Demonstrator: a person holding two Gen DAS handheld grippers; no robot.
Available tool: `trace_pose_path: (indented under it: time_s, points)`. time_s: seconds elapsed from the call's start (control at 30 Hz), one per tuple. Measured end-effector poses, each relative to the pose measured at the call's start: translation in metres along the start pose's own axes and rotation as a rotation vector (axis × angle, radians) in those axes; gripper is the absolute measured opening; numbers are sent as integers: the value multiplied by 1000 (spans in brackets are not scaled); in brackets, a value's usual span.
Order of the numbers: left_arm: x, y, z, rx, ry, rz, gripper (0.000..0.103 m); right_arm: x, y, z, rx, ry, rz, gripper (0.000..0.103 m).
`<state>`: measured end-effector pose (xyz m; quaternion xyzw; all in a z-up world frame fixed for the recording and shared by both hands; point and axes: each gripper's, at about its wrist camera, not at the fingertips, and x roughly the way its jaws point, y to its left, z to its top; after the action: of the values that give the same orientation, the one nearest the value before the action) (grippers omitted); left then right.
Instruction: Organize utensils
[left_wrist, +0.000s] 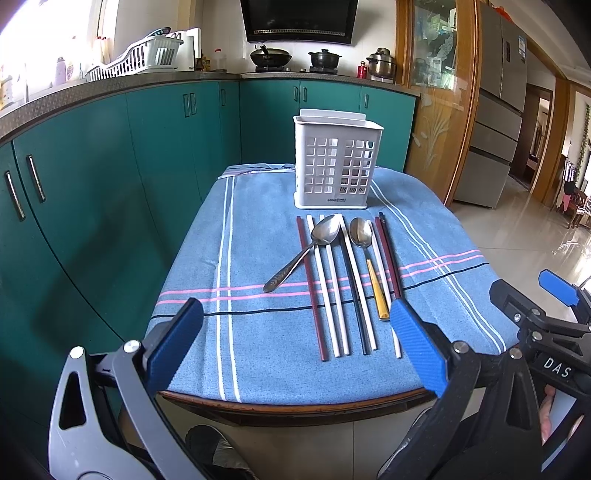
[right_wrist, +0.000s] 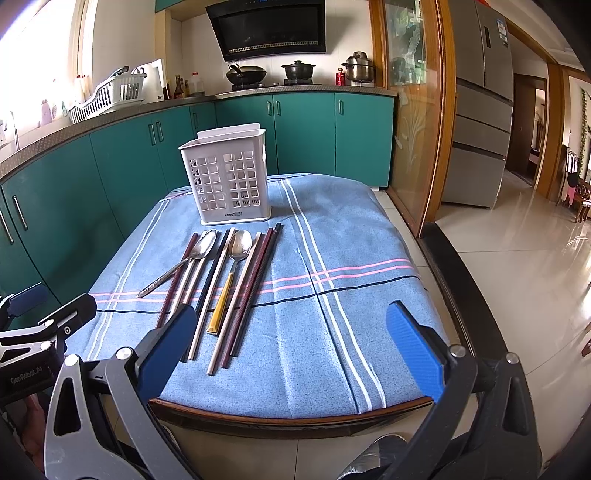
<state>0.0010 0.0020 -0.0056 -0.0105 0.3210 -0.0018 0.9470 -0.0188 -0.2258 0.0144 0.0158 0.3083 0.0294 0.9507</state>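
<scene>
Both tongs, left (left_wrist: 295, 347) & right (right_wrist: 291, 347), are held wide open w/ nothing gripped, short of the counter (left_wrist: 295, 400) edge. Chopsticks (left_wrist: 330, 288) & two spoons (left_wrist: 325, 230) are laid side by side before the white holder (left_wrist: 336, 166), prob. for easy pickup.

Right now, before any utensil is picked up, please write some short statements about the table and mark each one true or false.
1. The white utensil holder stands upright behind the utensils. True.
2. Both spoons already stand inside the holder. False: the all-metal spoon and the yellow-handled spoon lie on the blue striped cloth.
3. The left gripper is open and holds nothing. True.
4. The right gripper is shut on a chopstick. False: it is open and empty.
5. The chopsticks lie side by side, pointing toward the holder. True.
</scene>
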Motion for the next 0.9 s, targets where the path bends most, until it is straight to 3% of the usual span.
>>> trace_pose_path:
  time_s: [0.9]
  points:
    - [1, 2, -1, 0, 6, -3, 100, -2, -2, 2, 15, -6, 21, 100]
